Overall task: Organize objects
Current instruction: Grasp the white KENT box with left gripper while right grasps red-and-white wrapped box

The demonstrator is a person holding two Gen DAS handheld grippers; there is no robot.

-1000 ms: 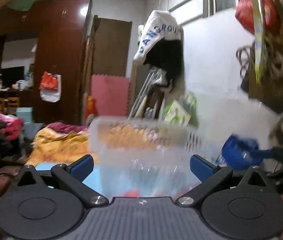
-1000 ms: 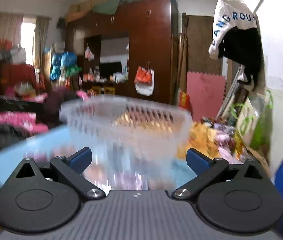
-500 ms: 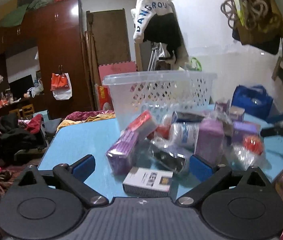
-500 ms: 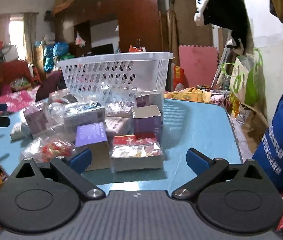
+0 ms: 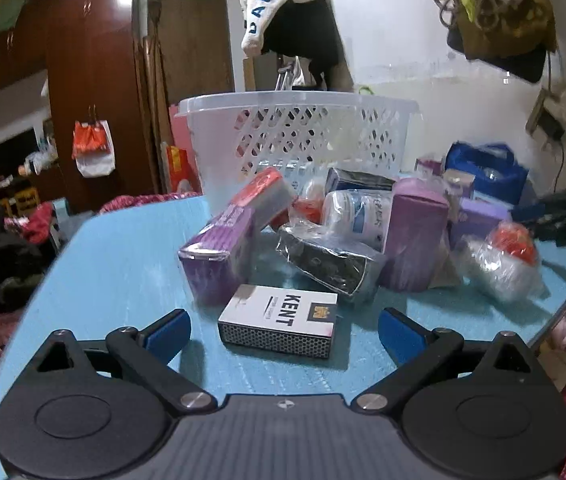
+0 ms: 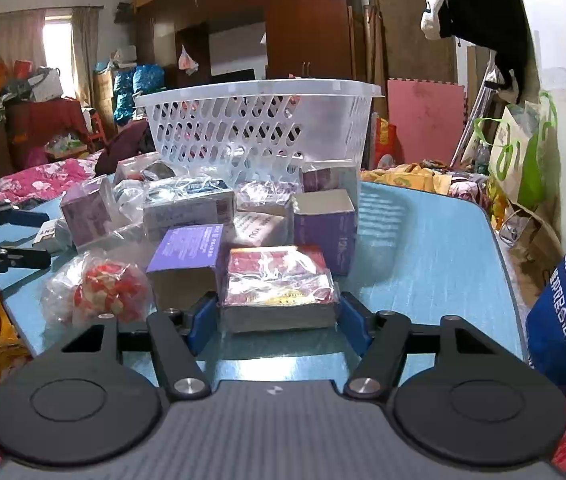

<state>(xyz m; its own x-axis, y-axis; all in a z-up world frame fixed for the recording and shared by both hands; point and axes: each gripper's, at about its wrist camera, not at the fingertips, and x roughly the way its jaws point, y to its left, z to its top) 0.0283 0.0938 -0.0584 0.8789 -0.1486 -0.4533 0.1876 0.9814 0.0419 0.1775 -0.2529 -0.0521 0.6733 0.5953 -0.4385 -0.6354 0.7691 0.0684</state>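
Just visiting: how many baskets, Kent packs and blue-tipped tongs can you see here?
Baskets: 1, the white basket
KENT packs: 1, the KENT pack
Tongs: 2, the left tongs open, the right tongs closing with a red-topped box between them
Total: 4

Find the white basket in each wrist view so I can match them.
Left wrist: basket upper centre, behind the pile, on the blue table.
Right wrist: basket upper centre, slightly left, behind the boxes.
Shared landmark: the white and black garment hanging on the wall, above and right of the basket.
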